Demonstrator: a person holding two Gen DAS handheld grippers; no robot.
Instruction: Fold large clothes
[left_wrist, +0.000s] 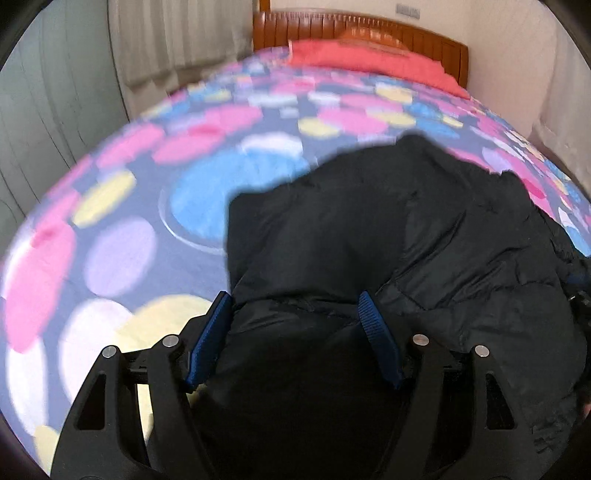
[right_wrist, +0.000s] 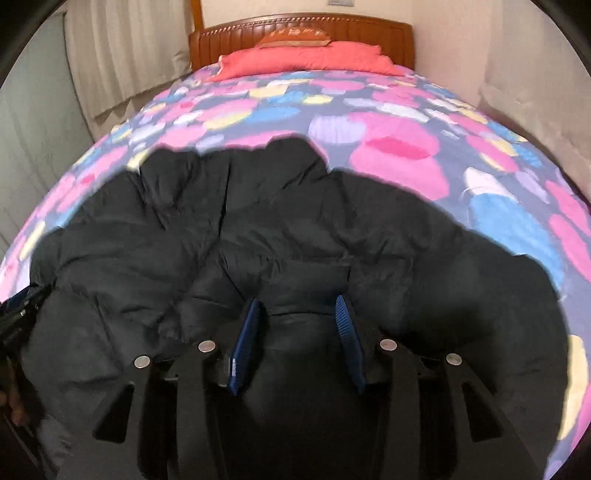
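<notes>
we see the black puffer jacket (left_wrist: 369, 240) run off the lower edge in both wrist views. the patterned bedspread (left_wrist: 129, 221) blurs in the left view. the wall plaque (right_wrist: 341, 2) is cut off by the top edge.

A black puffy jacket (right_wrist: 280, 236) is spread crumpled on the bed; its near edge is bunched between both jaws

No text, label or brand can be read. A small grey wall plate (left_wrist: 407, 10) above the wooden headboard (left_wrist: 369, 31), top of frame, is too blurred.
</notes>
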